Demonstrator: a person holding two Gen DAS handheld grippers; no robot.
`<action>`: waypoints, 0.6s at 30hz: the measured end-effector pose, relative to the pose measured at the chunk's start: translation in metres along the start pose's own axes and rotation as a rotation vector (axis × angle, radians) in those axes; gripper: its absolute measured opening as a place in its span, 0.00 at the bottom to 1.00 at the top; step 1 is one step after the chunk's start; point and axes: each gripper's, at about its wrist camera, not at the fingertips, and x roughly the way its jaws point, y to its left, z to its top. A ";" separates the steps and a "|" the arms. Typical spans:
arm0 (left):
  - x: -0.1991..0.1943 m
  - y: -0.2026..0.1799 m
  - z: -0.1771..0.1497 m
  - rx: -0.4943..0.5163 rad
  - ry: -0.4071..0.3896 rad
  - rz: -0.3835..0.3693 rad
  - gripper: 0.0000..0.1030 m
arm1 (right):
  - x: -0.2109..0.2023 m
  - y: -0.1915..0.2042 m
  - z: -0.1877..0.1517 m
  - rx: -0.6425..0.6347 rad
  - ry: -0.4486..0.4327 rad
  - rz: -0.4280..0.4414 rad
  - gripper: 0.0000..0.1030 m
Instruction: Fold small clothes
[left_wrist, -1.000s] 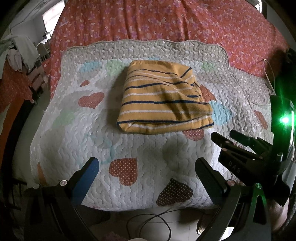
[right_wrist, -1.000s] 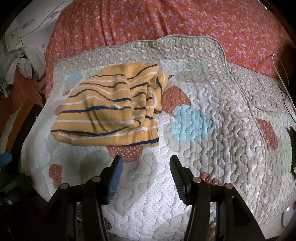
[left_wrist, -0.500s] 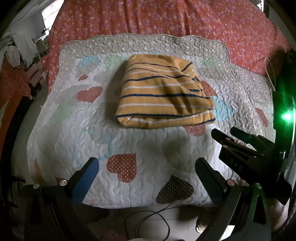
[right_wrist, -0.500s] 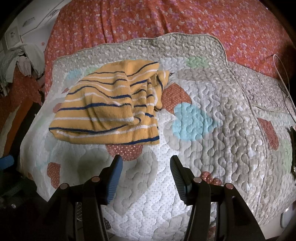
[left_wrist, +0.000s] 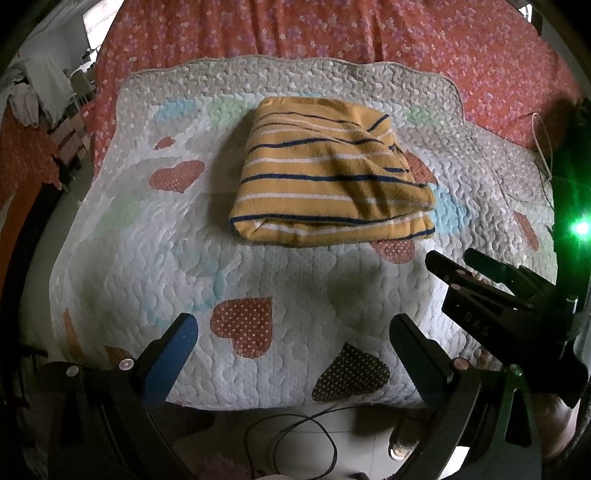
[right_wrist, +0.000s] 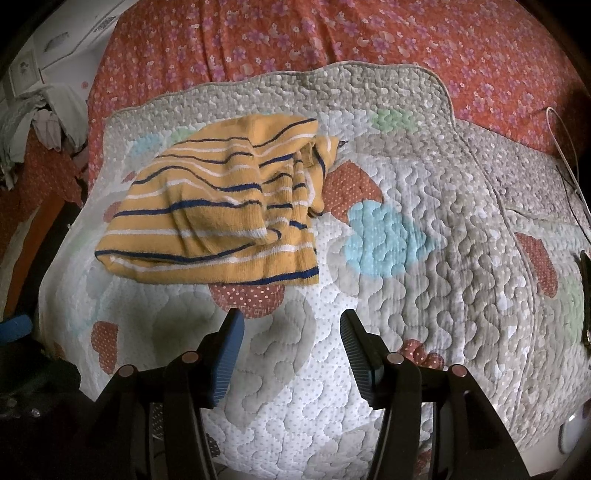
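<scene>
A small knitted top, yellow with dark blue and white stripes (left_wrist: 328, 177), lies folded in a thick bundle on a white quilted mat with red, blue and green hearts (left_wrist: 147, 258). The mat is spread over a bed with a red flowery cover (left_wrist: 332, 33). The top sits near the middle of the mat, toward its far side.

The left gripper (left_wrist: 291, 343) hangs over the near edge of the mat. Its fingers (left_wrist: 173, 343) are wide apart and hold nothing. The right gripper (right_wrist: 291, 332) hangs over the mat too, just in front of the top's near right corner. Its fingers (right_wrist: 229, 343) are apart with only bare mat between them. Neither gripper touches the top.

The top looks soft, light and floppy. It will bend and sag when it is lifted, and it will not break. The knit looks fuzzy, so it should not slip much. The right side is bunched and wrinkled (right_wrist: 310, 173), and loose layers stick out there. The near edge is a fat, rounded fold (left_wrist: 325, 229).

The fold looks nearly done. If it needs tidying, a good place to pinch is a corner of the near edge, taking all the layers together so none fall open. Pinching just the top layer would likely pull the bundle apart.

A thin black cord (left_wrist: 295, 439) lies on the floor below the bed.
</scene>
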 end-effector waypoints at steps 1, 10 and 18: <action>0.001 0.000 0.000 -0.002 0.002 -0.001 1.00 | 0.000 0.000 0.000 0.000 0.001 0.000 0.57; 0.011 0.006 -0.002 -0.023 0.034 -0.008 1.00 | 0.004 0.001 0.000 -0.004 0.011 -0.006 0.57; 0.004 0.018 0.002 -0.053 0.038 -0.016 1.00 | -0.007 -0.002 -0.013 0.075 0.039 -0.040 0.57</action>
